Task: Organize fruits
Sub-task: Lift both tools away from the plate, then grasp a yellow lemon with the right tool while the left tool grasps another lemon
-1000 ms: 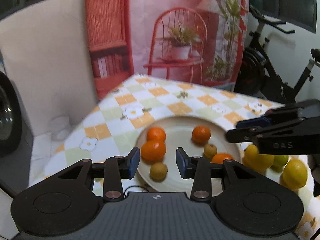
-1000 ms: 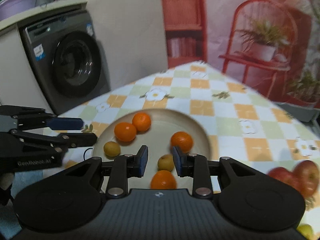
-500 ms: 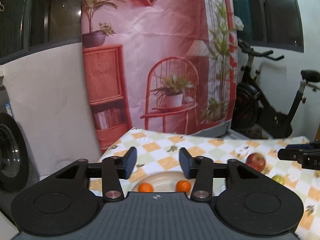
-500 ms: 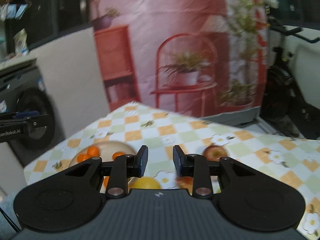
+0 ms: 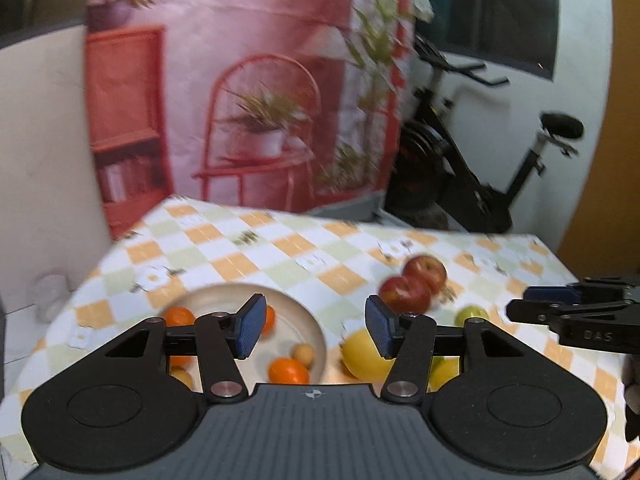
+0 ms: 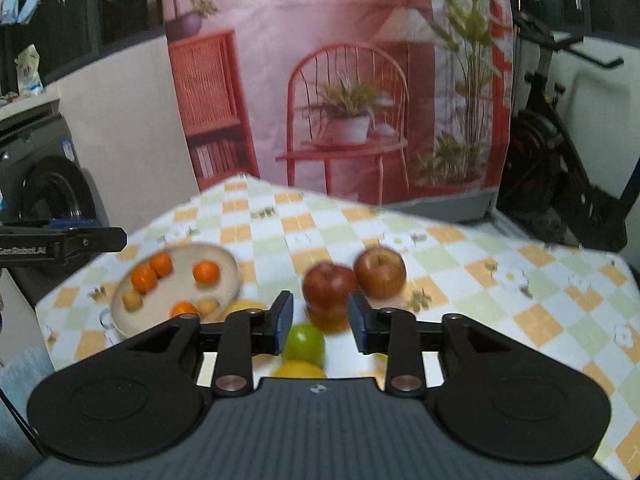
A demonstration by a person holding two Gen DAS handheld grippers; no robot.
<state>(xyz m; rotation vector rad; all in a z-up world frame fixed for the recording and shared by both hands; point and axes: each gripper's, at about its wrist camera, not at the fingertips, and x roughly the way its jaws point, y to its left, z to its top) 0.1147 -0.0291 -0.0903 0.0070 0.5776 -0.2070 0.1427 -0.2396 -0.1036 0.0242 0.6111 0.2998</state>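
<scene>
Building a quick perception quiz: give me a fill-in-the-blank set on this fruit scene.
1. The oranges lie on a round beige ____.
2. The number of red apples standing side by side on the checked tablecloth is ____.
3. Just ahead of the right gripper, between its fingers in the right wrist view, lies a fruit coloured ____.
4. Neither the left gripper nor the right one holds any ____.

Missing words: plate; two; green; fruit

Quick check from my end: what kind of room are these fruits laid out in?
Most likely a home utility or spare room used as a recording spot. A washing machine stands to the left, an exercise bike to the right, and a printed backdrop hangs behind the table with its checked cloth.
</scene>
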